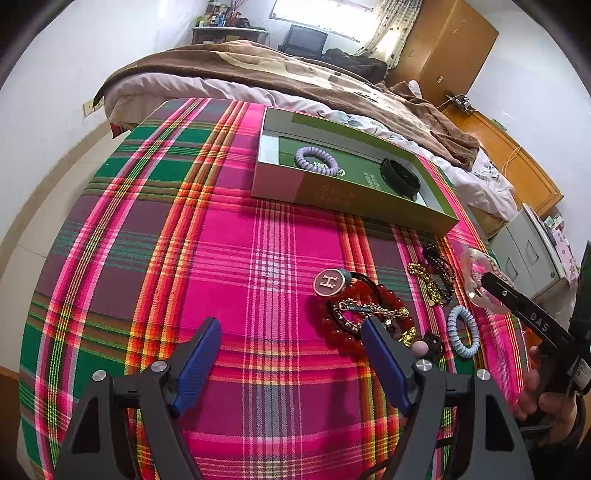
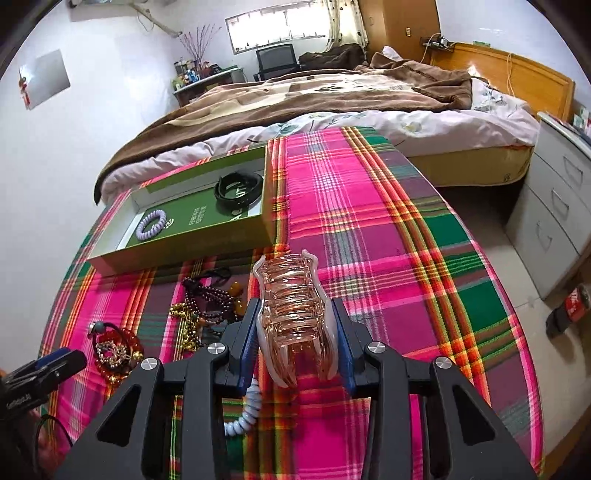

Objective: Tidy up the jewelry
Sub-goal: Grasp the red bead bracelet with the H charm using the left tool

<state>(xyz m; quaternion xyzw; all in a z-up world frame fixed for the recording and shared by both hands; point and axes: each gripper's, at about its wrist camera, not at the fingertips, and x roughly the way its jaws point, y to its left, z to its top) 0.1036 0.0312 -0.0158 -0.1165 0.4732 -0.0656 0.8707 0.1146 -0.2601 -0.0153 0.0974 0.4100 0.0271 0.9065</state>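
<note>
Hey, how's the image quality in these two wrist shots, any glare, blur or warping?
Left wrist view: strong fisheye bending of the plaid tablecloth, window blown out, open left gripper sharp. Right wrist view: same warping, and the translucent pink claw hair clip, clamped in the right gripper, looks slightly soft.

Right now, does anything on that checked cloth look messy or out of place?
Yes. Beside the green box, which holds only two pieces, the red bead bracelet, gold chain and dark beads lie heaped and overlapping. The right gripper holds a pink hair claw.
</note>
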